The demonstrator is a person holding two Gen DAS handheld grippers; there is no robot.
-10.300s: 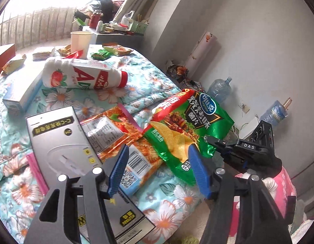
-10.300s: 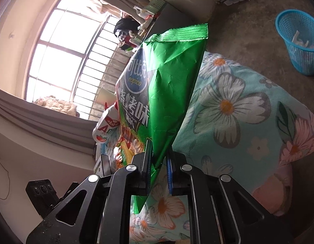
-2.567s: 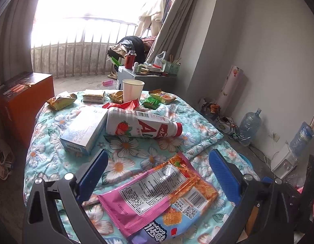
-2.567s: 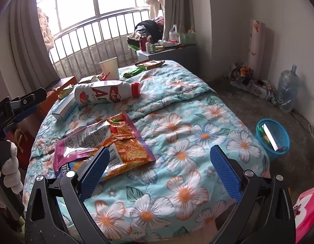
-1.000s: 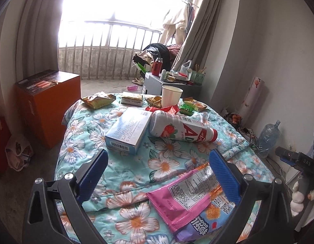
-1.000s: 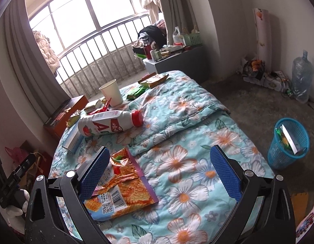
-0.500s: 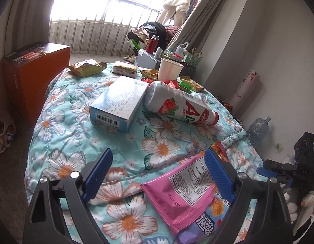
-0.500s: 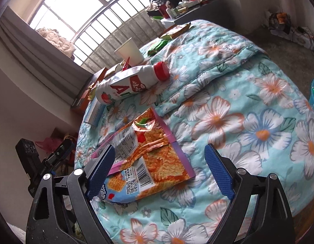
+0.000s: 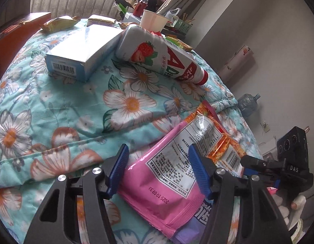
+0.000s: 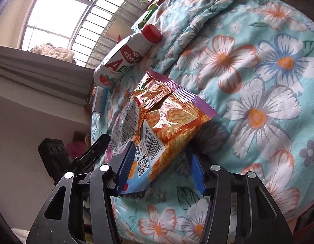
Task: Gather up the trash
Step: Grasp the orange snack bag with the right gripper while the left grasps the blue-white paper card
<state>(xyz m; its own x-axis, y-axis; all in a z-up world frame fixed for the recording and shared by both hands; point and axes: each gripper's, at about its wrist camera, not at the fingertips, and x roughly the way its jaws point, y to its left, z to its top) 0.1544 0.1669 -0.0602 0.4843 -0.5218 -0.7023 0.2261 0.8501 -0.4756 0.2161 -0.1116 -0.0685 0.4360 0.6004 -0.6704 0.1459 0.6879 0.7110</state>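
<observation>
Left tool [image 9: 158, 169]: half-spread, jaws just closing, astride the pink wrapper [image 9: 169, 181] at 6 o'clock near the bed [image 9: 55, 109] edge, pads not yet pressing. Thin crinkly film, nearly weightless, slick and floppy; best pinched at the flat sealed hem. Right tool [image 10: 160, 164]: likewise partly spread and just narrowing, straddling the orange wrapper [image 10: 173, 122] by its barcode corner at 6 o'clock, gripping nothing. Milk bottle [image 10: 126, 55] toward 11 o'clock, untouched.

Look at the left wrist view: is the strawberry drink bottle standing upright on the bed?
No, the bottle lies on its side beside the blue box.
</observation>
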